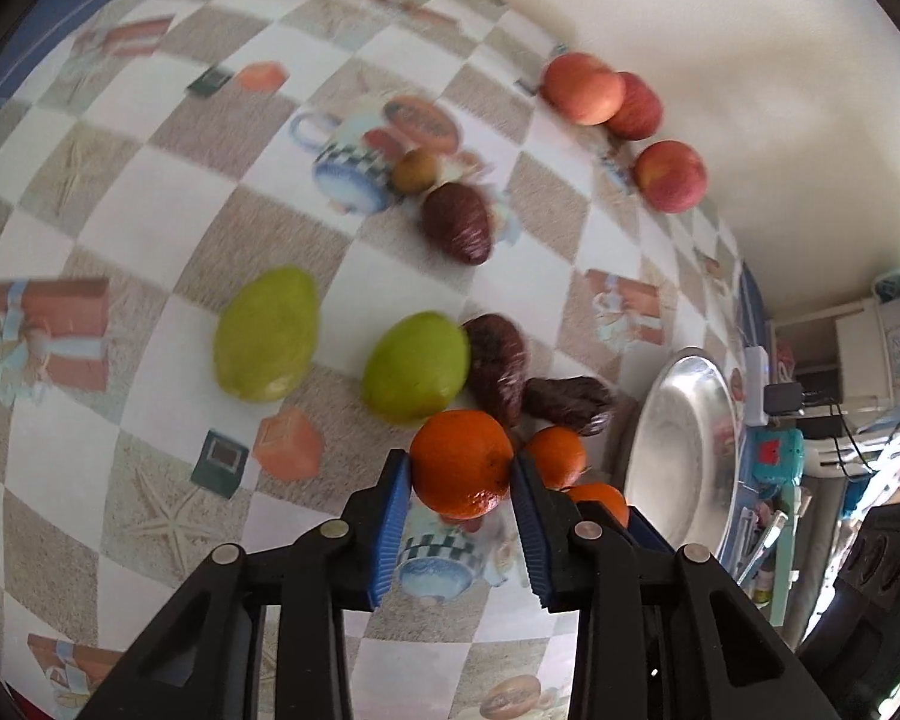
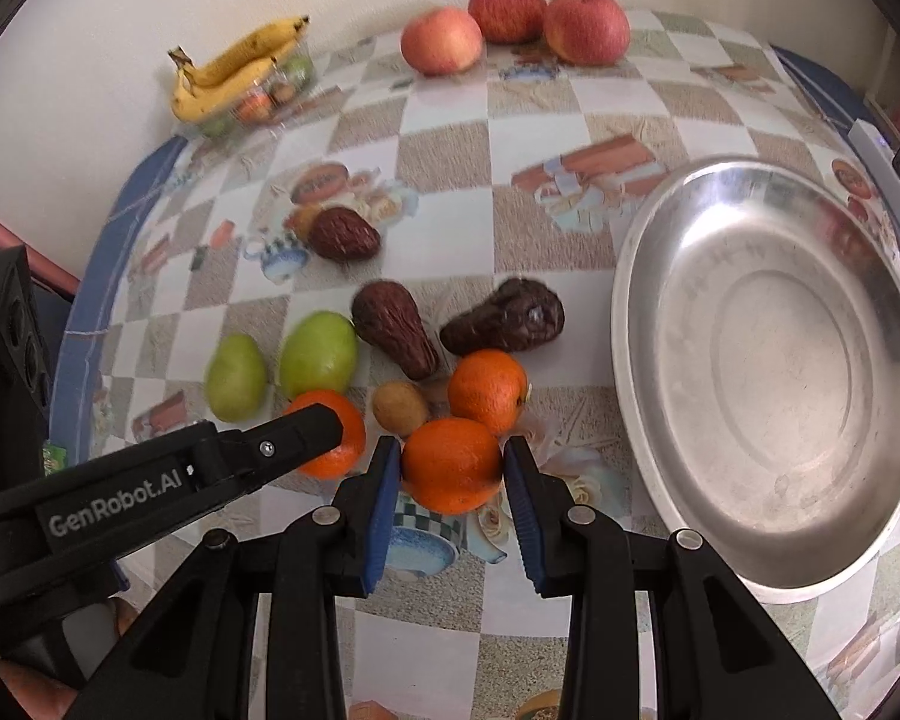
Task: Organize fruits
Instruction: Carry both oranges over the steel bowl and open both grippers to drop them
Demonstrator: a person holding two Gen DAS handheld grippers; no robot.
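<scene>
— Both claws? What did they grip?

— Left gripper was clamped on one orange, low centre of its view; right gripper was clamped on another orange.

— And past them?

— A third orange and a kiwi just beyond, the steel bowl at right, three apples by the wall, bananas upper left.

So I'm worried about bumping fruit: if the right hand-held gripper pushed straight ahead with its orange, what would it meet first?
Probably the small brown kiwi and the other orange, both close beyond the orange held by the right hand-held gripper. Depth is unclear.
</scene>
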